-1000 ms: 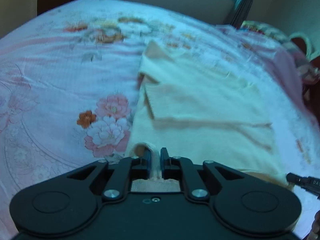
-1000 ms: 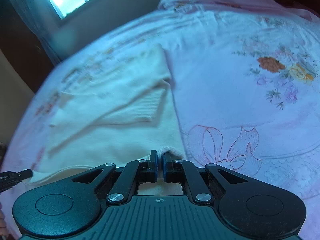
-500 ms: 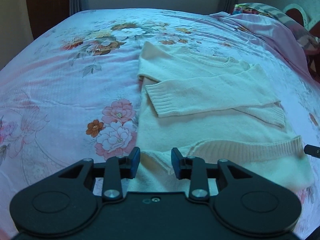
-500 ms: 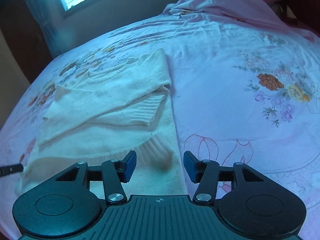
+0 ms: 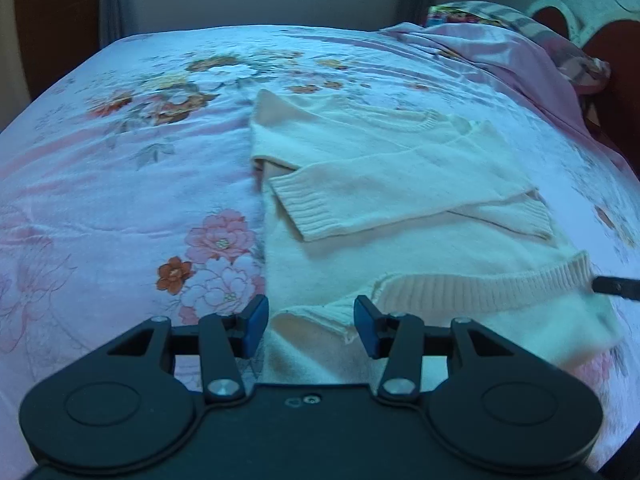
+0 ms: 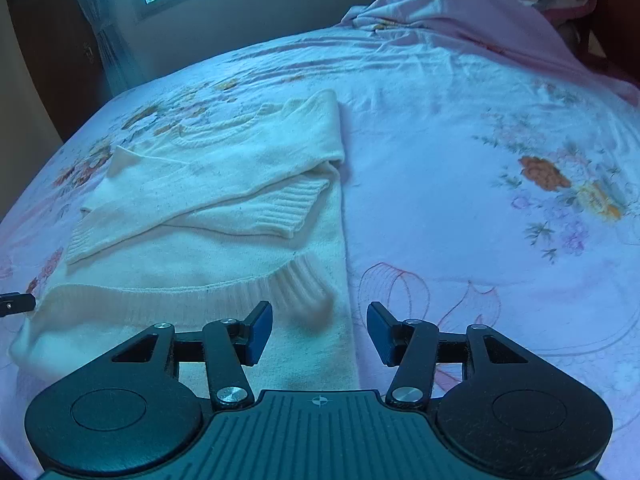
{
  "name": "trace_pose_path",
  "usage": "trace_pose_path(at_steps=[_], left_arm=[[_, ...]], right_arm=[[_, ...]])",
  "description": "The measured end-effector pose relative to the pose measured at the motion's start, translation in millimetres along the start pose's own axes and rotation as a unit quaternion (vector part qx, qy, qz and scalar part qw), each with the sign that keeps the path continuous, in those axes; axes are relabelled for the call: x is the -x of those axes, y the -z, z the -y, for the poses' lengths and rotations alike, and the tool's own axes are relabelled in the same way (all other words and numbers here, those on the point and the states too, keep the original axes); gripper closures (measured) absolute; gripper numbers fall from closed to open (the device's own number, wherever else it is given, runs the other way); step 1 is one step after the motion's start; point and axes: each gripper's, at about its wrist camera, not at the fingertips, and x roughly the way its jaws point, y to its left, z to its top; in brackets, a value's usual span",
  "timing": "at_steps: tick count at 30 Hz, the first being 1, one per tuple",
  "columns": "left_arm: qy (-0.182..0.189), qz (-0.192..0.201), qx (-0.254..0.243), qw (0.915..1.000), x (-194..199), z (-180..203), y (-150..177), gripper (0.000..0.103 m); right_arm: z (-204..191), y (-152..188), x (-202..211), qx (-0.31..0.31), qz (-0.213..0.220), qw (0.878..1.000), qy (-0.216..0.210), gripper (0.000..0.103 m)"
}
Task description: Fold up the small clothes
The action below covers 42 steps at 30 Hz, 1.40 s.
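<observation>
Left gripper [image 5: 308, 326]: pointing forward and downward, jaws opening, blue pads [image 5: 256, 322] standing apart and pressing on nothing. Right gripper [image 6: 318, 332]: likewise tilting forward and downward, jaws standing apart, blue pads [image 6: 380, 332] clamping nothing. Each gripper's dark tip is showing at the outer edge of the other's view, level with its fingertips.

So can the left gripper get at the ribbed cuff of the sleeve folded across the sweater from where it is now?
Probably yes. The left gripper is opening, its pads gripping nothing, and the ribbed cuff lies exposed on top of the sweater just ahead, with nothing covering it.
</observation>
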Motion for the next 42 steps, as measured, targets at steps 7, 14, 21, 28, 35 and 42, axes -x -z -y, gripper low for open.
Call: trace_pose_path(at_steps=[7,14,21,28,35,42], left_arm=[[0.016,-0.013,-0.045,0.9987,-15,5,1,0.054],[0.007,-0.016,-0.055,0.9983,-33,-1,-10,0.056],[0.021,-0.016,-0.054,0.9982,-34,0,-3,0.098],[0.021,-0.024,-0.073,0.9968,-39,5,-2,0.096],[0.020,-0.003,-0.063,0.9978,-30,7,-1,0.100],[0.029,0.045,-0.016,0.9984,-9,0,-22,0.100]], right_arm=[[2,0,-12,-0.003,-0.011,1.000,-0.012,0.050],[1,-5,-18,0.009,-0.014,1.000,-0.011,0.050],[0,-13,-21,0.023,-0.010,1.000,-0.018,0.085],[3,-21,-39,0.032,-0.029,0.998,-0.043,0.085],[-6,-18,-31,0.056,-0.027,0.996,-0.064,0.099],[-3,-29,-14,0.031,0.016,0.997,-0.064,0.099]])
